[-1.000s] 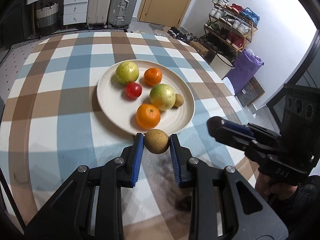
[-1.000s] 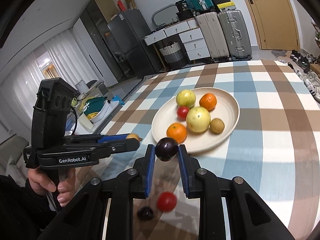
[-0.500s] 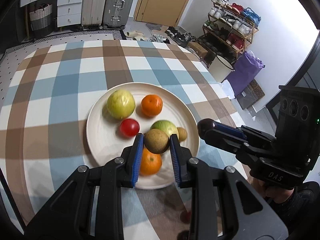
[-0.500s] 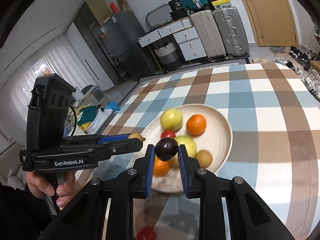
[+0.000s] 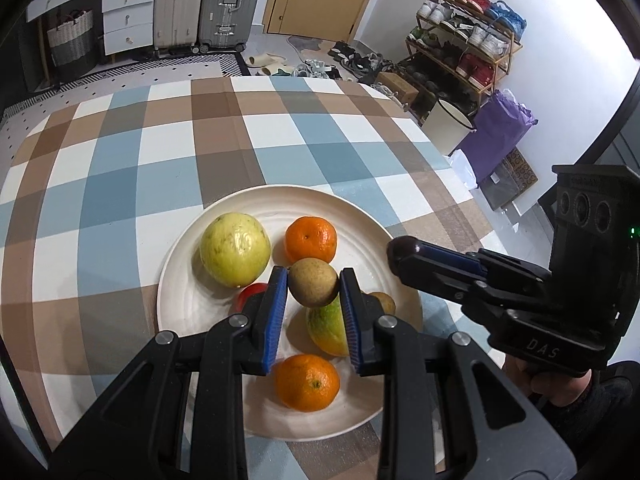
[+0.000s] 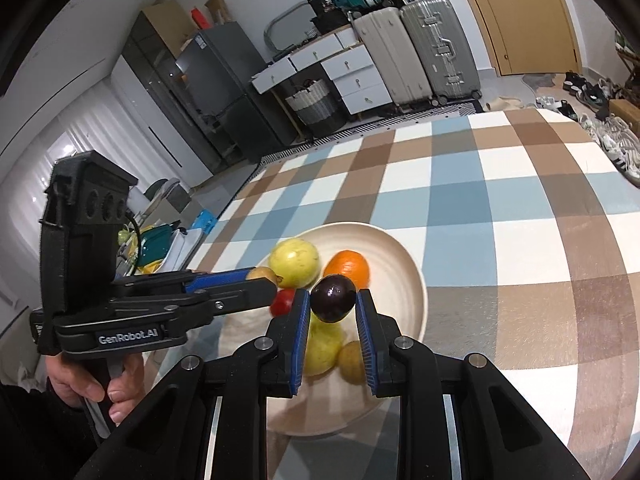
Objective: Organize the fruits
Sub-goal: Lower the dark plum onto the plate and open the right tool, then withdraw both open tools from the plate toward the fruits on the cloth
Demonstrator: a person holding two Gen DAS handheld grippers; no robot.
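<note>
- Left tool (image 5: 313,282): its blue-padded fingers (image 5: 276,316) are clamping a brown, rough-skinned round fruit (image 5: 313,282) between their tips, holding it in the air above the middle of the plate (image 5: 176,280).
- Right tool (image 6: 333,299): its fingers are pinching a dark purple plum (image 6: 333,299), which is hanging over the plate's near half. In the left wrist view this tool (image 5: 400,250) is reaching in from the right, its tip over the plate's right rim.
- Plate: a cream round dish is sitting on the worktop (image 5: 120,184), which is covered by a checked cloth in blue, brown and white.
- Fruit lying on the plate — a yellow-green round fruit (image 5: 235,249) at the far left, a mandarin (image 5: 310,239) just beside it at the far side, and a second mandarin (image 5: 306,382) at the near edge.
- Further fruit on the plate: a green-yellow fruit (image 5: 327,330) is showing between the left tool's fingers, a small red fruit (image 5: 247,295) is peeking out at the left finger, and a small brown fruit (image 5: 385,301) is lying behind the right finger, partly hidden.
- Right wrist view: the left tool (image 6: 264,276) is entering from the left — held by a hand (image 6: 86,384) — with its tip over the plate's left side, close to the yellow-green fruit.
- Background: two suitcases (image 5: 204,4), a white drawer unit (image 5: 128,20) and a shoe rack (image 5: 464,44) are standing on the floor beyond the worktop.
</note>
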